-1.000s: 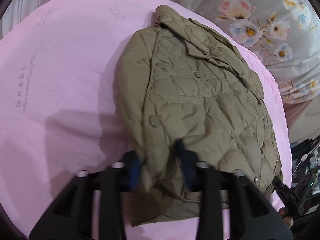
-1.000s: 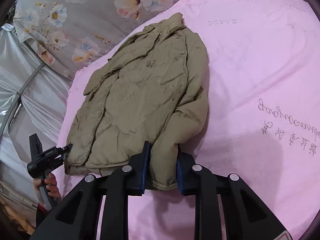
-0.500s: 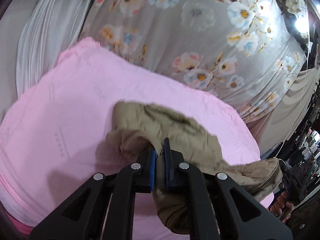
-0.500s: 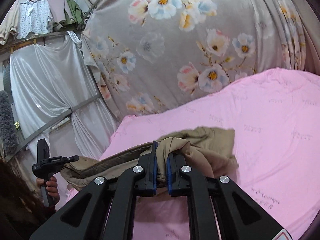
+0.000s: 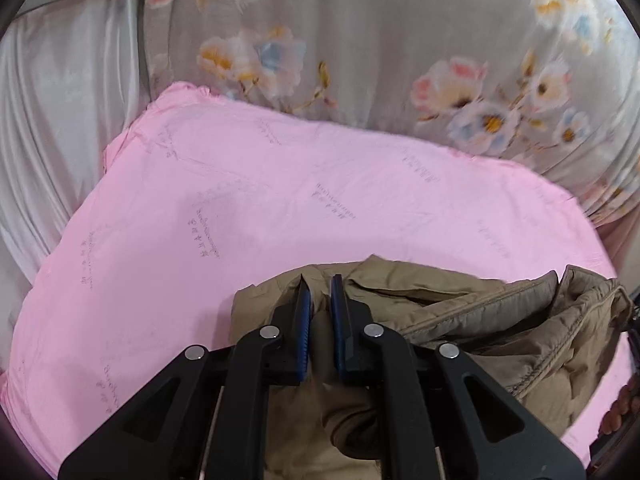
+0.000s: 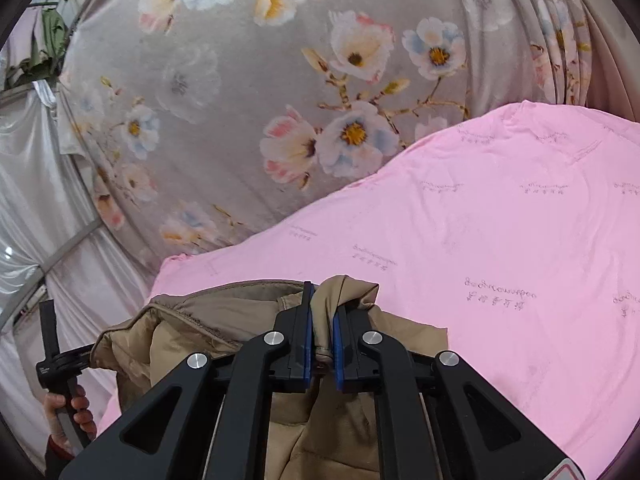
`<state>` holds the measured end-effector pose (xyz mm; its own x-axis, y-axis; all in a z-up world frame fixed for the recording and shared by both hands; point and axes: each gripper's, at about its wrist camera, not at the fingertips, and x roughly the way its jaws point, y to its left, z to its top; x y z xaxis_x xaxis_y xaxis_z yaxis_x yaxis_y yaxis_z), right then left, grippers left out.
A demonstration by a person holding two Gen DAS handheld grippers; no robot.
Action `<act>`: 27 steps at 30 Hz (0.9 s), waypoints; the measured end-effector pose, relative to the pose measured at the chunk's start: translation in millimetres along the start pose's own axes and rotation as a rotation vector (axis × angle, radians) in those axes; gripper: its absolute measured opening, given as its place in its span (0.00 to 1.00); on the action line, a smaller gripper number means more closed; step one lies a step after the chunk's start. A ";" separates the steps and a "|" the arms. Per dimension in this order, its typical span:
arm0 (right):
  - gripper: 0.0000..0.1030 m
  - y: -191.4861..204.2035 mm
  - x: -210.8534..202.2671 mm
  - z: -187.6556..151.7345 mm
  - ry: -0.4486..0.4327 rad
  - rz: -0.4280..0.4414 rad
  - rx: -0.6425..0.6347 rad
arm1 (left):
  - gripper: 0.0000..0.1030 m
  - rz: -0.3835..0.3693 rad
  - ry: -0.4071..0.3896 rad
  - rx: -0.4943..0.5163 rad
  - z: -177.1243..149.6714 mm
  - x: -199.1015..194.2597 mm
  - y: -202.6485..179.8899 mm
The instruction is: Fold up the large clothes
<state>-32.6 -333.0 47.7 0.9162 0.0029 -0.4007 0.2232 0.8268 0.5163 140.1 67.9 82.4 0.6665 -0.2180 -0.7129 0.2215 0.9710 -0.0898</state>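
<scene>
With both corners pinched, the olive quilted jacket (image 5: 472,320) hung lifted low in frame above the pink sheet (image 5: 280,200). Left gripper (image 5: 319,292) and right gripper (image 6: 321,300) were each nearly closed on fabric, probably spreading it for the fold.

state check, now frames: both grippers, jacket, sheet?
left gripper: shut on the jacket fabric.
right gripper: shut on a bunched jacket edge.
olive quilted jacket: gathered and crumpled, held up between both grippers.
pink bedsheet: spread flat, mostly bare.
</scene>
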 end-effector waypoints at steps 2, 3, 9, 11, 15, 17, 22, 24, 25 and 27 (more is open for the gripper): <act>0.08 -7.2 29.1 -4.0 0.036 -0.041 0.000 | 0.10 0.028 0.034 0.010 1.0 34.0 -4.2; 0.08 -10.4 43.8 -7.0 0.054 -0.070 -0.008 | 0.10 0.041 0.045 0.009 0.1 47.1 -4.4; 0.08 -24.8 106.6 -37.0 0.158 -0.220 -0.080 | 0.21 0.207 0.065 0.039 -16.0 114.1 12.0; 0.08 -28.7 116.5 -45.4 0.172 -0.243 -0.097 | 0.33 0.190 0.098 -0.001 -22.3 126.5 23.5; 0.08 -26.9 118.8 -42.2 0.192 -0.243 -0.106 | 0.35 0.139 0.095 -0.054 -25.4 130.5 35.3; 0.08 -27.4 100.0 -31.3 0.159 -0.192 -0.061 | 0.37 0.140 0.061 -0.050 -21.6 114.1 38.3; 0.34 -20.6 43.8 -8.2 0.083 -0.027 0.051 | 0.49 0.134 -0.090 -0.002 -8.8 38.5 37.8; 0.57 -3.1 22.5 -3.0 -0.001 -0.021 0.001 | 0.51 0.080 -0.111 0.033 -5.6 16.9 25.8; 0.58 7.7 12.2 -0.8 -0.036 -0.024 -0.035 | 0.52 0.061 -0.115 0.055 -5.5 10.2 17.6; 0.58 25.1 5.0 0.1 -0.037 -0.065 -0.105 | 0.54 0.020 -0.109 0.121 -7.6 0.7 -6.4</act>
<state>-22.3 -312.3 58.7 0.9132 -0.0718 -0.4012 0.2481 0.8789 0.4074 133.7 62.3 77.2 0.7432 -0.2147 -0.6336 0.2871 0.9578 0.0123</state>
